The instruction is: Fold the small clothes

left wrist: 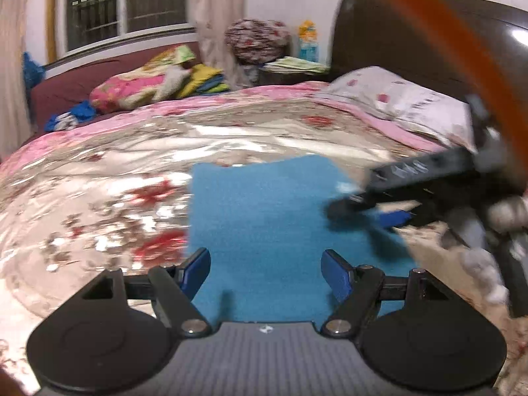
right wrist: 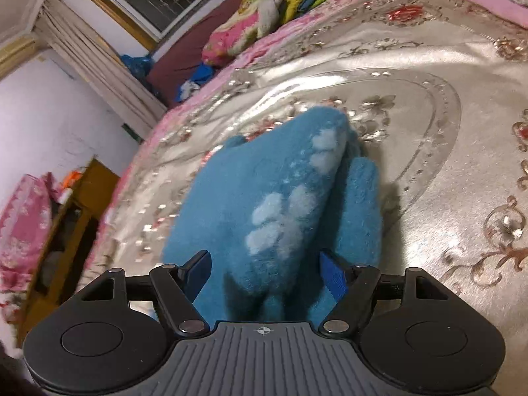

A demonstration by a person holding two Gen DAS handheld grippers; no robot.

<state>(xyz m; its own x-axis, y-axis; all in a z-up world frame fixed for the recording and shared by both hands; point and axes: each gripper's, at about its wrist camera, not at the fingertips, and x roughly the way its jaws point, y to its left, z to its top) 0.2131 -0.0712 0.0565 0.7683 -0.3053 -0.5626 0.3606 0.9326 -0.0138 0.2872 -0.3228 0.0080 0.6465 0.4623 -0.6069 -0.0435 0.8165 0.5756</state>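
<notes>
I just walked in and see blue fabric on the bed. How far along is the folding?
Partly done, it seems. The blue garment lies on the floral bedspread as a flat shape with fairly straight edges. In hand: in the right wrist view, fluffy blue cloth bunches between the right gripper, whose pads stand apart beside it. The left gripper is open above the cloth. Left: finishing and flattening that fold.

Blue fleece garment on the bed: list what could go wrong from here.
1. The blue garment bulges between the right gripper pads without clearly being pinched; it may slip out.
2. The satin bedspread looks slick, so the cloth may slide and undo the fold.
3. The left gripper is open close by; the two grippers could collide.
</notes>
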